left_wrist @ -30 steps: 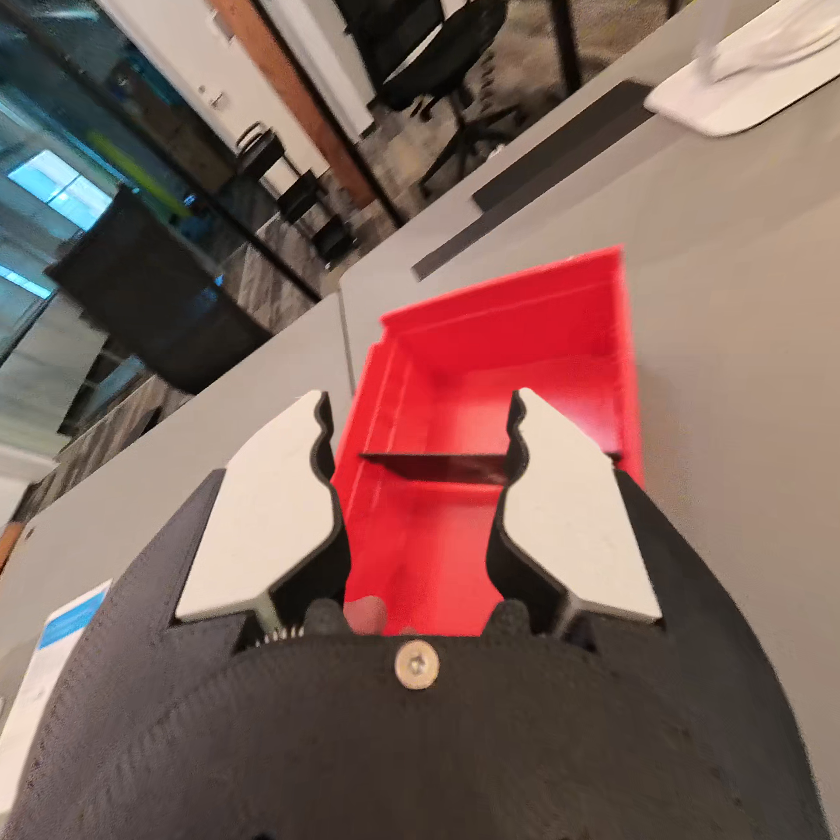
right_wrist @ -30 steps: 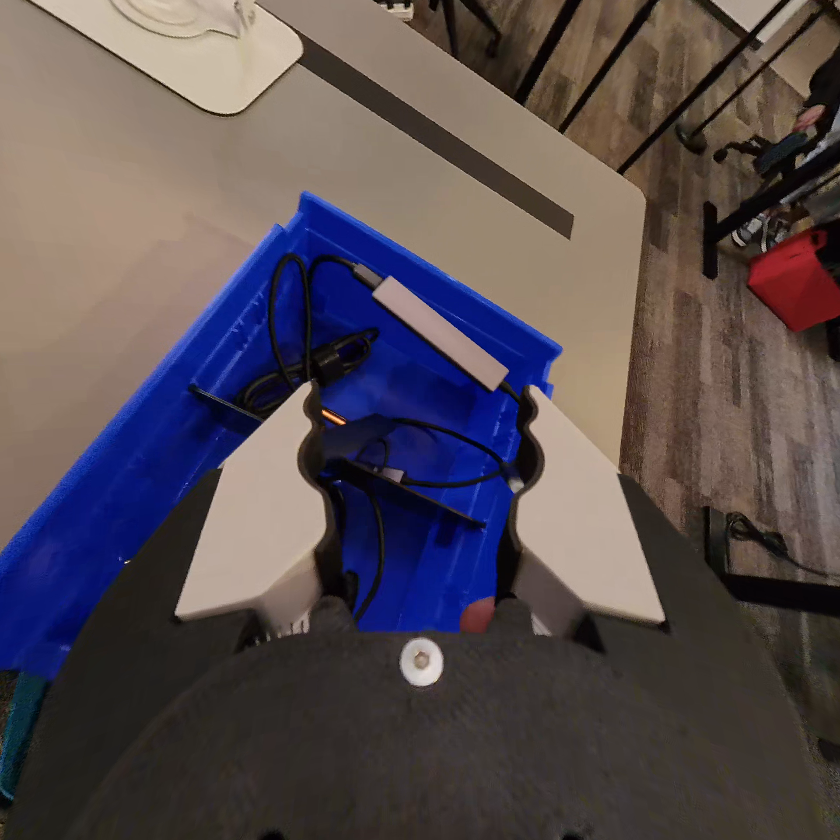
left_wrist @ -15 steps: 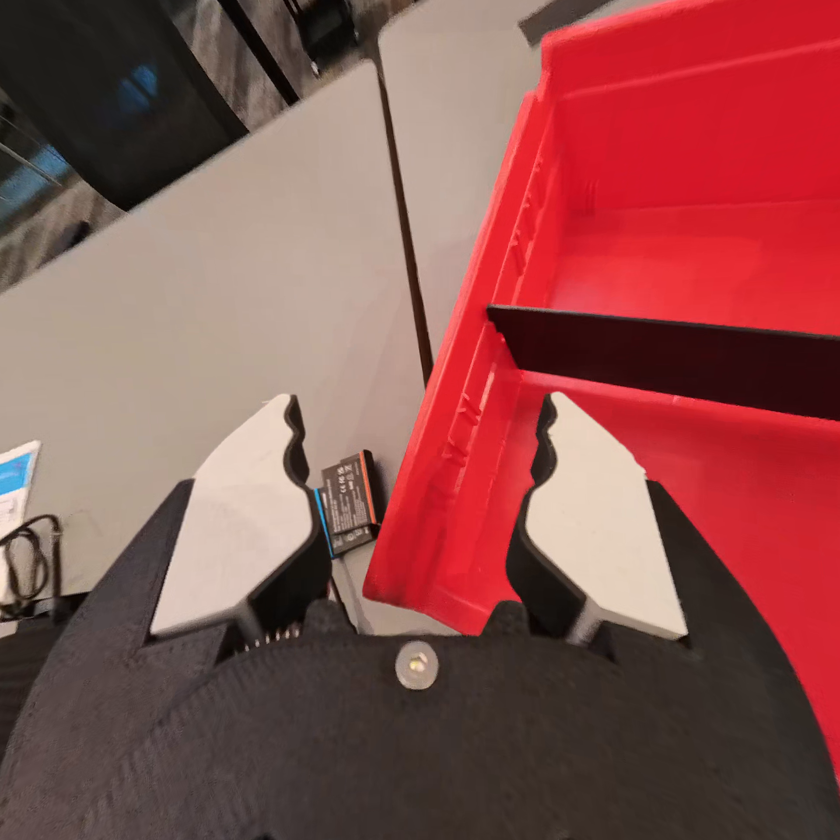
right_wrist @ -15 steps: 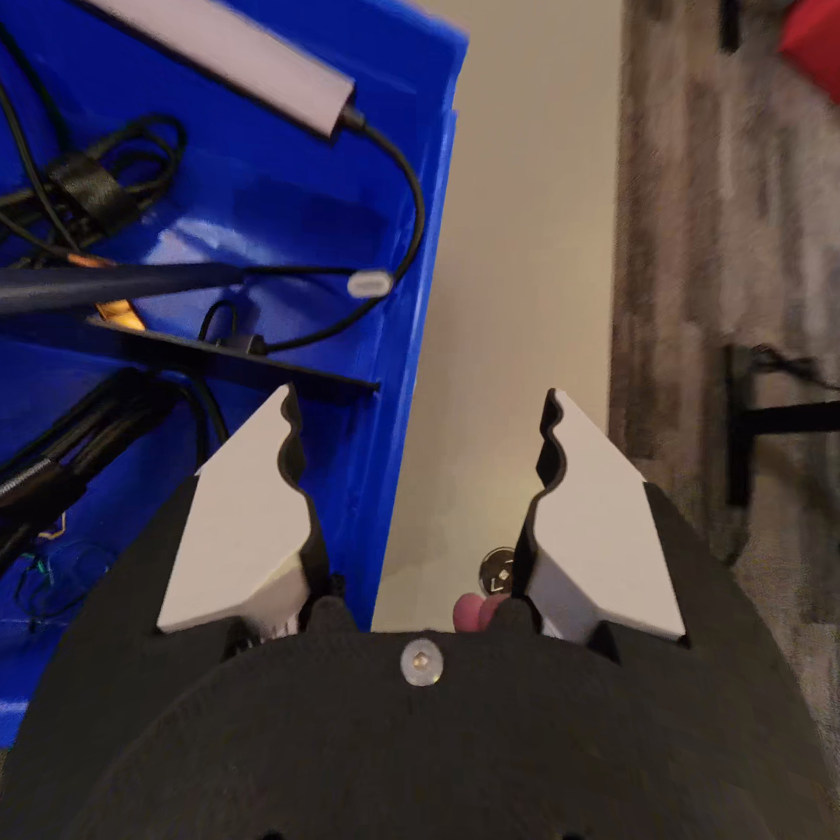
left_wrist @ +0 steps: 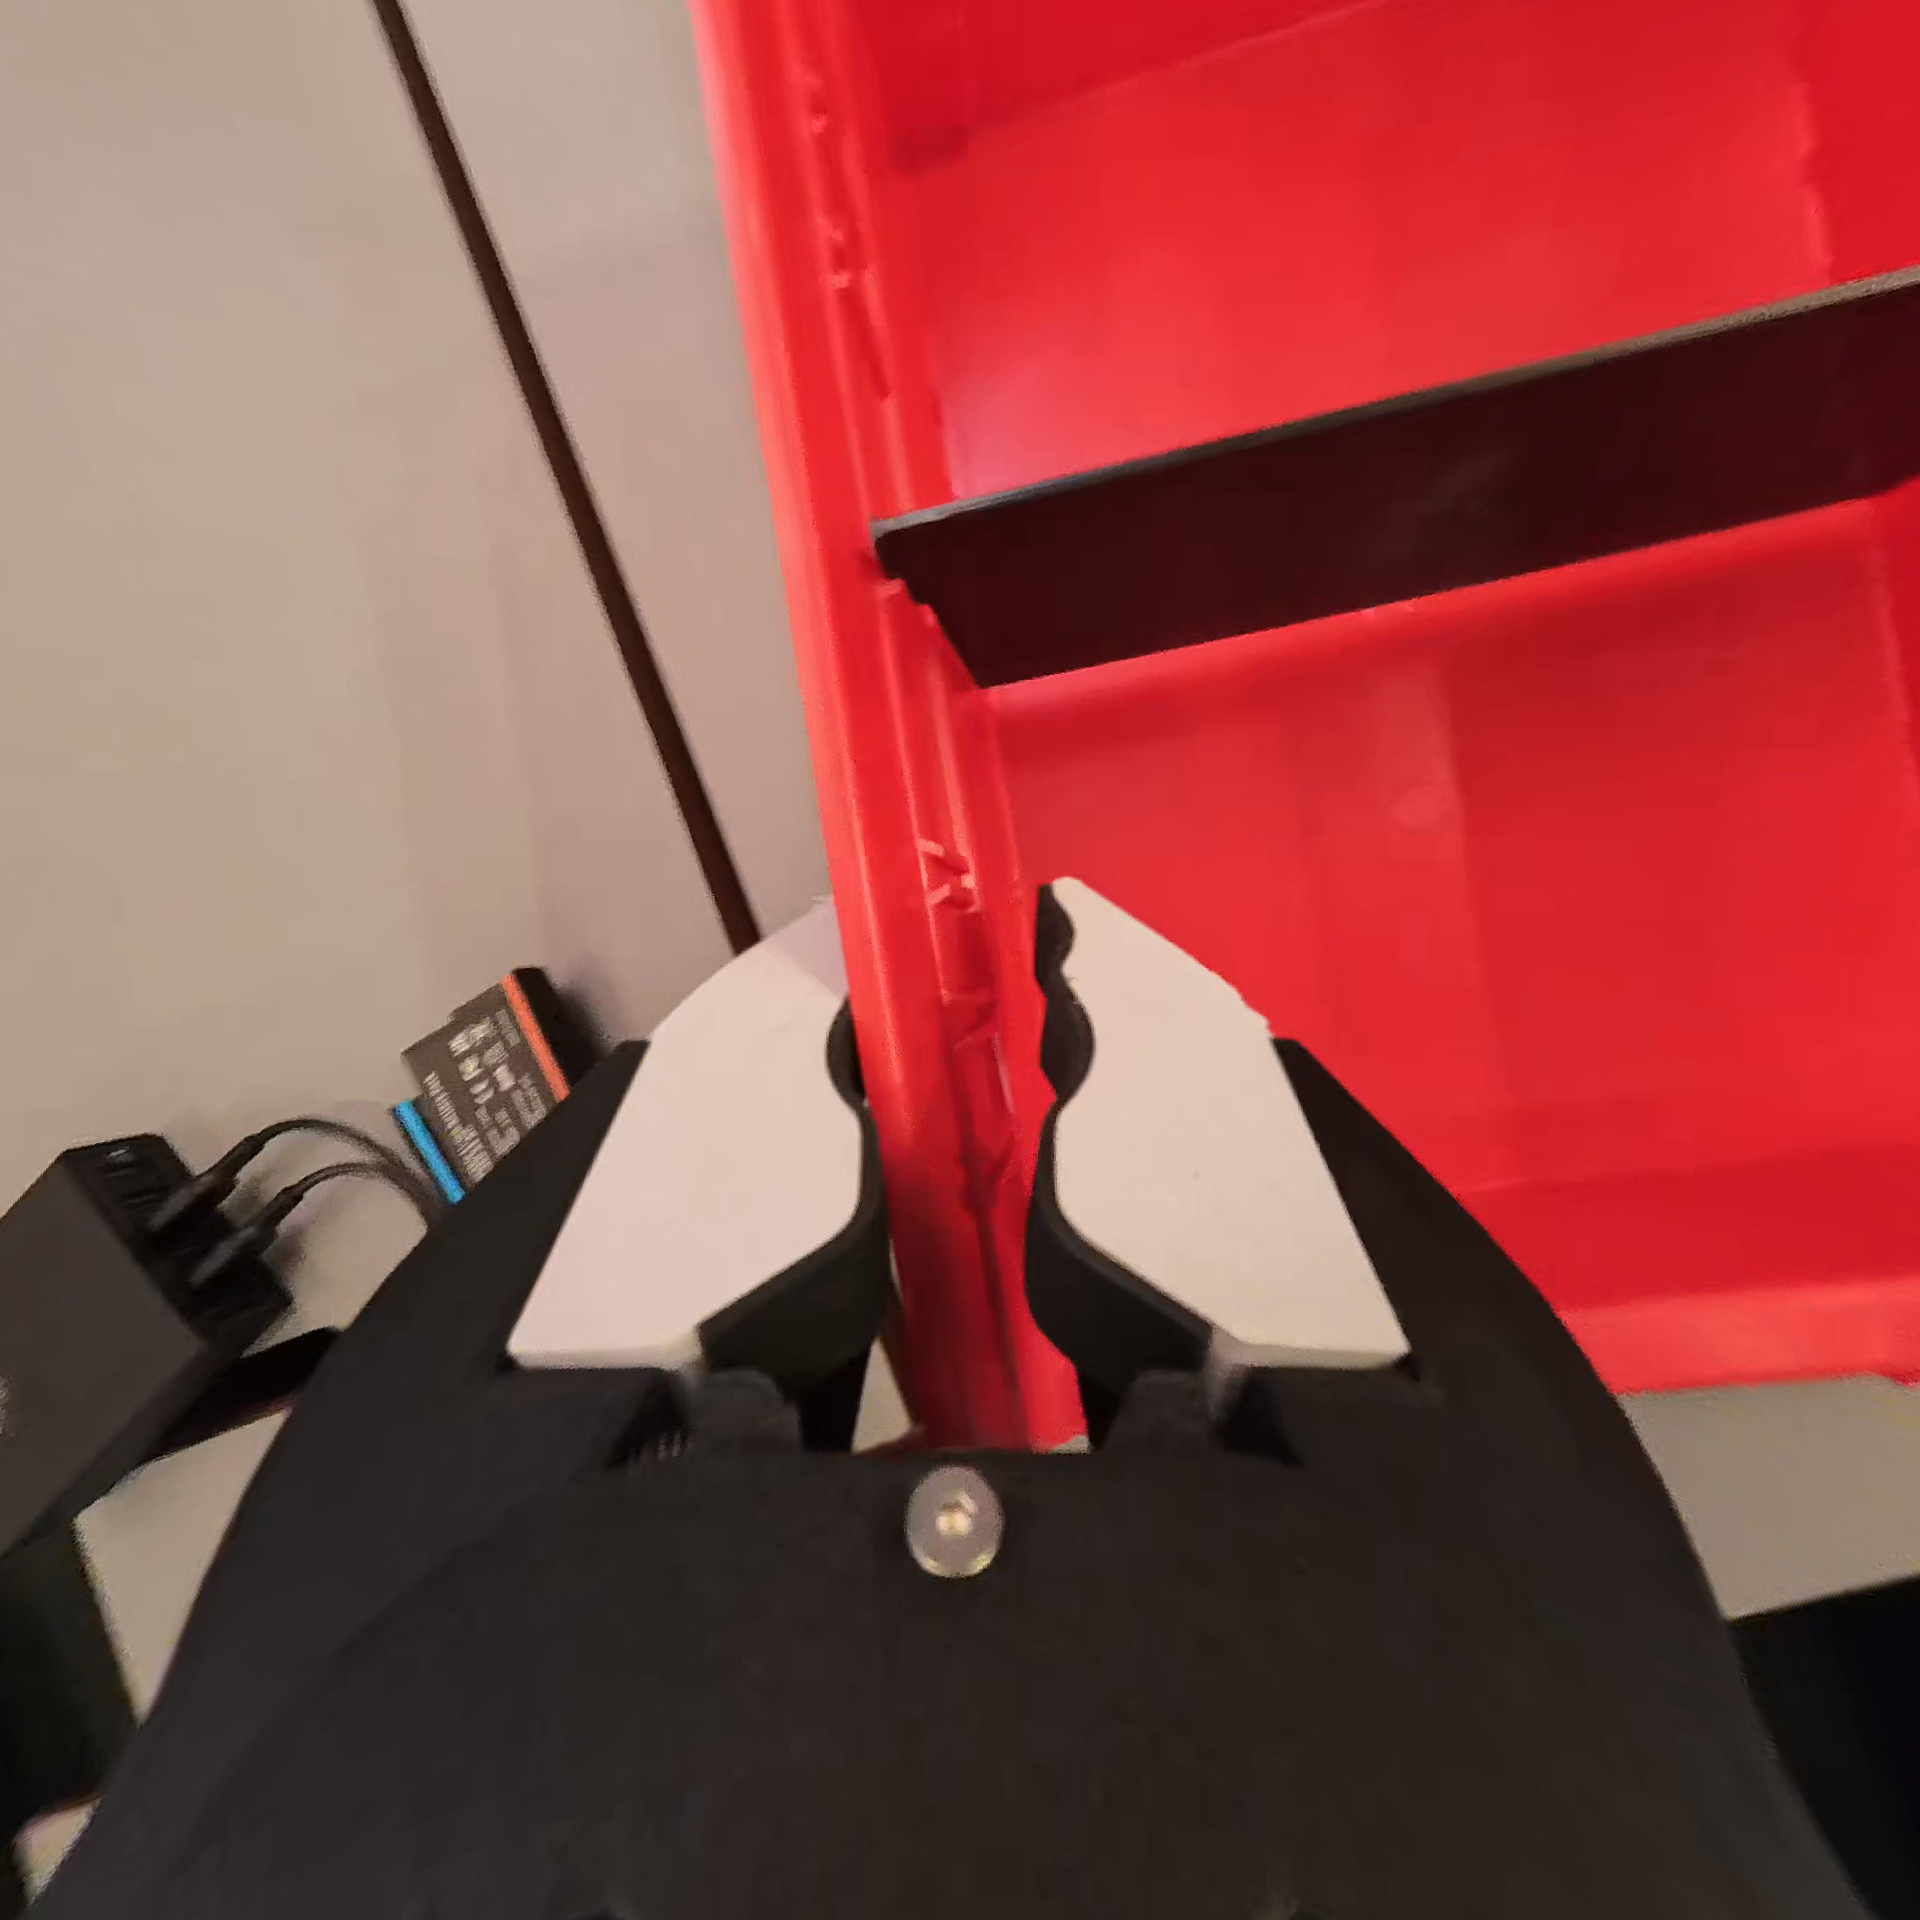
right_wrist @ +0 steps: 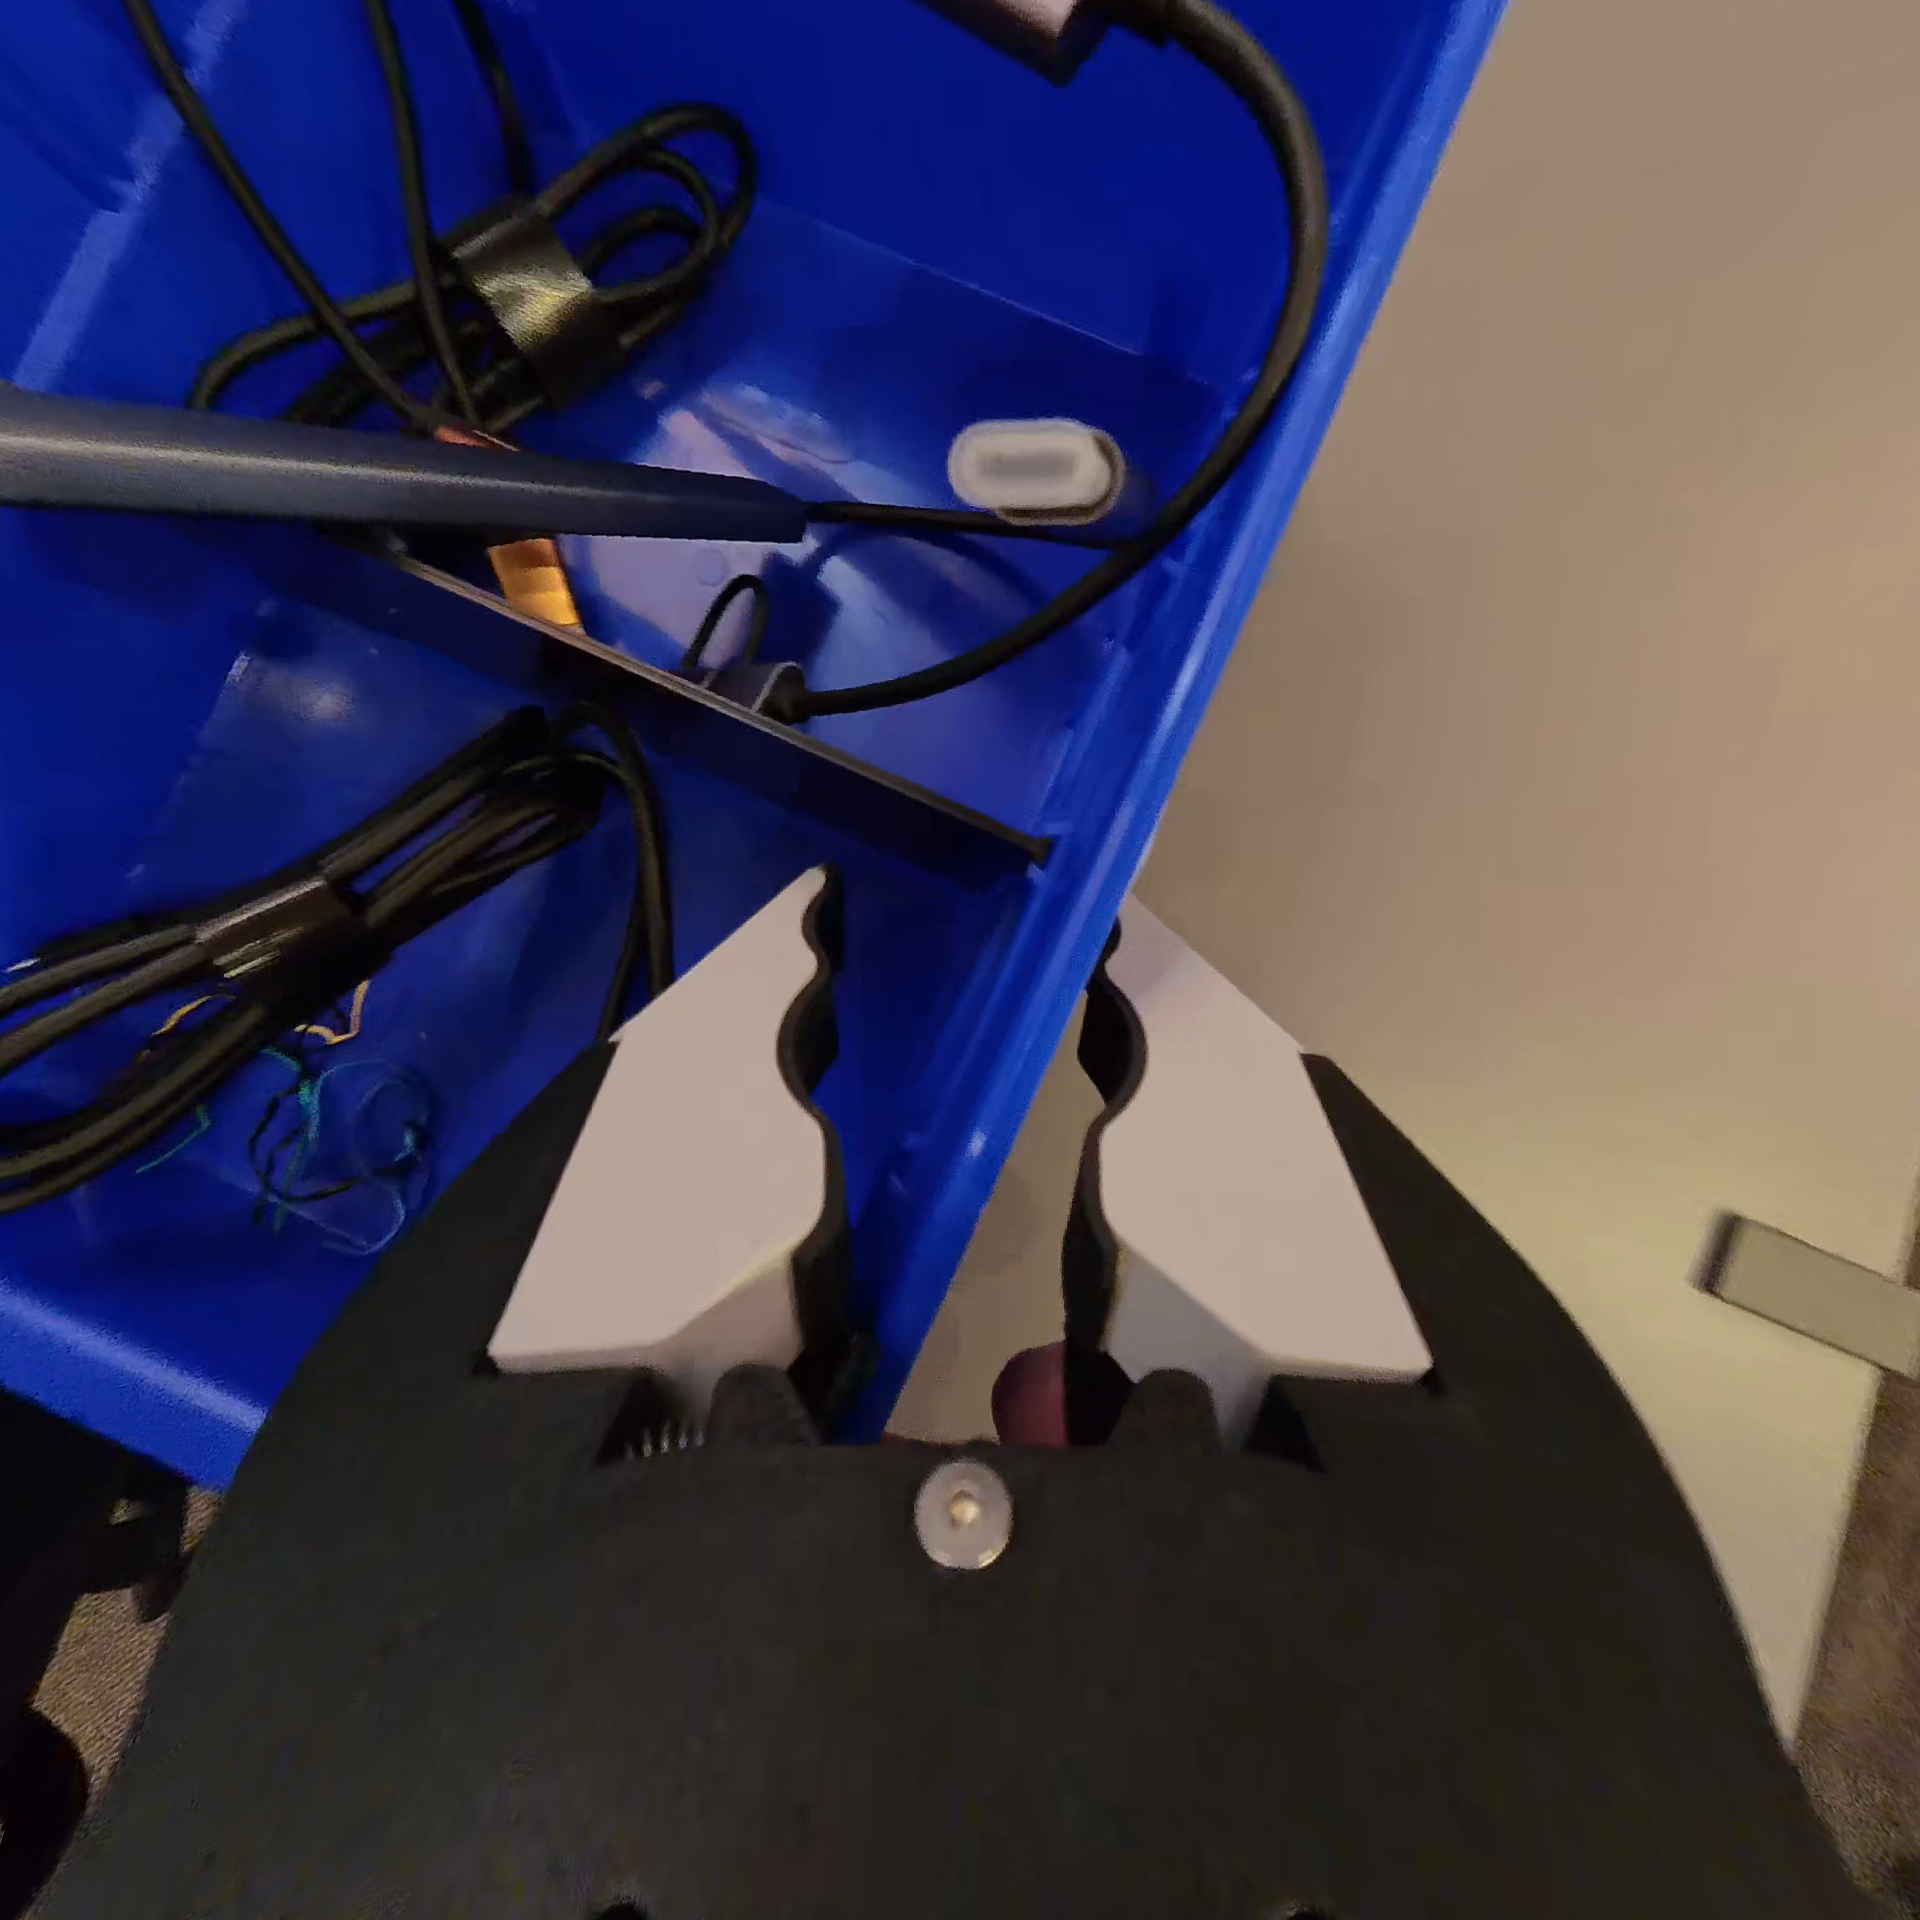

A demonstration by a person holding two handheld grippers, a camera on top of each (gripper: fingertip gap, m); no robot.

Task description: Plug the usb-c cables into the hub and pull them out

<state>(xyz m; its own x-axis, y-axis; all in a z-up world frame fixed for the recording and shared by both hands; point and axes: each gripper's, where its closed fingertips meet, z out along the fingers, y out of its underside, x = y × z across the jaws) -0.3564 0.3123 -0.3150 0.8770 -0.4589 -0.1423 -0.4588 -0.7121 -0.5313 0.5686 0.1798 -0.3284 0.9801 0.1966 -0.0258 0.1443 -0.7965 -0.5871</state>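
Observation:
My left gripper (left_wrist: 935,914) is shut on the left wall of an empty red bin (left_wrist: 1351,935), one finger outside and one inside. My right gripper (right_wrist: 971,899) is shut on the right wall of a blue bin (right_wrist: 1195,644), its left finger inside and its right finger outside. The blue bin holds the end of a grey hub (right_wrist: 1039,31) at the top edge, with its black cable curving down. It also holds a silver USB-C plug (right_wrist: 1039,478), a dark bar-shaped hub (right_wrist: 395,488) and tied black cable bundles (right_wrist: 540,281).
Black dividers cross the red bin (left_wrist: 1403,499) and the blue bin (right_wrist: 810,769). A black charger block (left_wrist: 114,1247) with two cables plugged in and a small battery (left_wrist: 488,1081) lie left of the red bin. The table edge and floor (right_wrist: 1860,1558) are at the right. Some 95 cm of space lies between my two pairs of fingers. My left gripper's tips are some 25 cm from the black charger block (left_wrist: 114,1247).
Both grippers came down from above the bins onto their side walls. Both went from wide open to closed around a wall.

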